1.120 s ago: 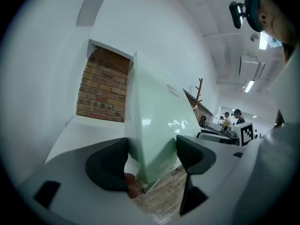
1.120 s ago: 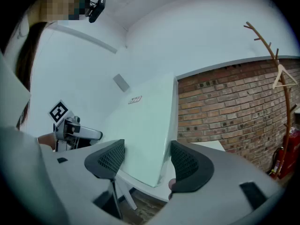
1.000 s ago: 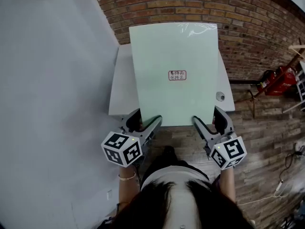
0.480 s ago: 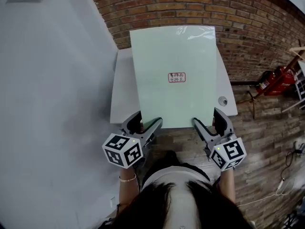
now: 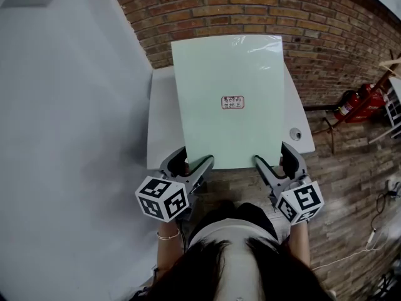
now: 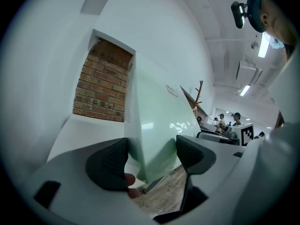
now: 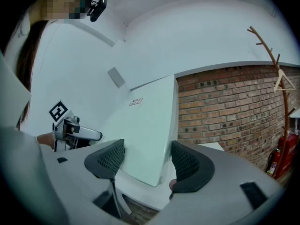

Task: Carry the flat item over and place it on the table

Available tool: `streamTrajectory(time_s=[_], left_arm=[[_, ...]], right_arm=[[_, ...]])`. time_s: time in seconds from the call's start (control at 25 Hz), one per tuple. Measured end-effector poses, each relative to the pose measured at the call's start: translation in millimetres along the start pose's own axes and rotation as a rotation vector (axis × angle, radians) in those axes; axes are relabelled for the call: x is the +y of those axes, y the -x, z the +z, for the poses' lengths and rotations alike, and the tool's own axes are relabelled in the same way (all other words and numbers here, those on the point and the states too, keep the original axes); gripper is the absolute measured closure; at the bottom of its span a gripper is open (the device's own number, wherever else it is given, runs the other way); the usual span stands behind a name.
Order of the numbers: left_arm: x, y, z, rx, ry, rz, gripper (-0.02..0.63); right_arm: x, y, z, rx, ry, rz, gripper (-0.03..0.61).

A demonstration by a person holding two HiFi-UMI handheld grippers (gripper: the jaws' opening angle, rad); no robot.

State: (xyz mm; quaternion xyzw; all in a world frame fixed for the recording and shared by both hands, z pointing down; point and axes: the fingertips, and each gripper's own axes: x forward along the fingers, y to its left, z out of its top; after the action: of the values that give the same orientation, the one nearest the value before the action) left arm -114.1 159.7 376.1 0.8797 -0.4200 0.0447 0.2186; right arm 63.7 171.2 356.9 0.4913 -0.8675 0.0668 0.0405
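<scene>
Currently both grips look firm: left gripper [image 5: 195,163] and right gripper [image 5: 270,162] each clamp a near corner of the flat board [image 5: 229,74], which reaches ahead of them over the white table [image 5: 160,130]. Best lowered level, both let go together.

A pale green, glossy rectangular board [image 5: 229,99] with a small red-printed label at its middle sits in the frame's upper centre, covering most of the white desk [image 5: 161,130].
</scene>
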Motion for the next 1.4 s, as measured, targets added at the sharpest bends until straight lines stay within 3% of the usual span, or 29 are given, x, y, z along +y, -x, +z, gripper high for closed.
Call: streamTrajectory(time_s=[0.68,1.4], left_arm=[[11,-16,6,0.001,0.025,0.001,0.279],[39,-80,31,0.016,0.044,0.026,0.281]], right_arm=[[-12,-18,5,0.011,0.01,-0.001,0.244],[-66,-73,12,0.024,-0.005,0.011,0.244]])
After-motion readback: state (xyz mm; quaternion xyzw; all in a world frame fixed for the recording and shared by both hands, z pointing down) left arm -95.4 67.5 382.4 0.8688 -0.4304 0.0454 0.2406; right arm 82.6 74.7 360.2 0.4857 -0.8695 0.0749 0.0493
